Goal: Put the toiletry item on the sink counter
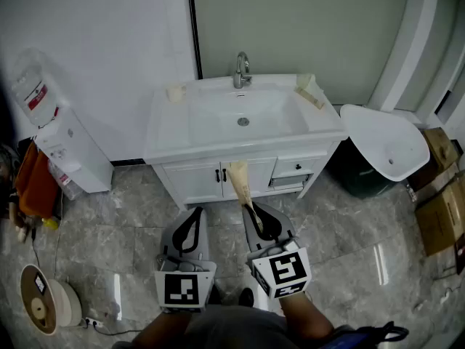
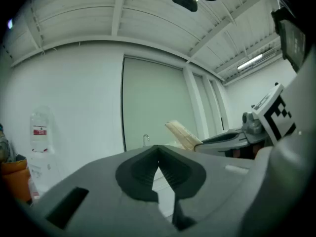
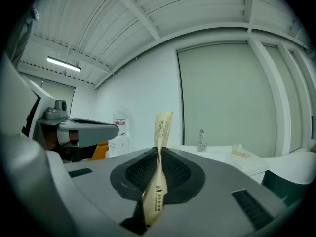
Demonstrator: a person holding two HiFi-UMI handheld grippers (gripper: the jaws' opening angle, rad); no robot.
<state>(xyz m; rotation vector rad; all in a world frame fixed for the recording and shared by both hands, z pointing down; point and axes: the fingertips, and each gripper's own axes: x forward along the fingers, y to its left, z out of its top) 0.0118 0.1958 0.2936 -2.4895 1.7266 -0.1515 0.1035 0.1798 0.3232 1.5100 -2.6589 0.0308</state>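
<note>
**Sachet pinched, counter well ahead**

The right gripper [image 3: 159, 154] has its 2 jaws clamped flat on a slim paper toiletry sachet [image 3: 162, 127], gripping near its lower middle, with the upper end sticking out forward. The sachet looks light, thin and floppy, so a mid-length pinch should limit droop and slip. The left gripper [image 2: 158, 154] is closed on nothing. The sink counter [image 1: 161, 131] lies well ahead, with 1 similar packet [image 1: 309, 91] at its back right corner.
</note>
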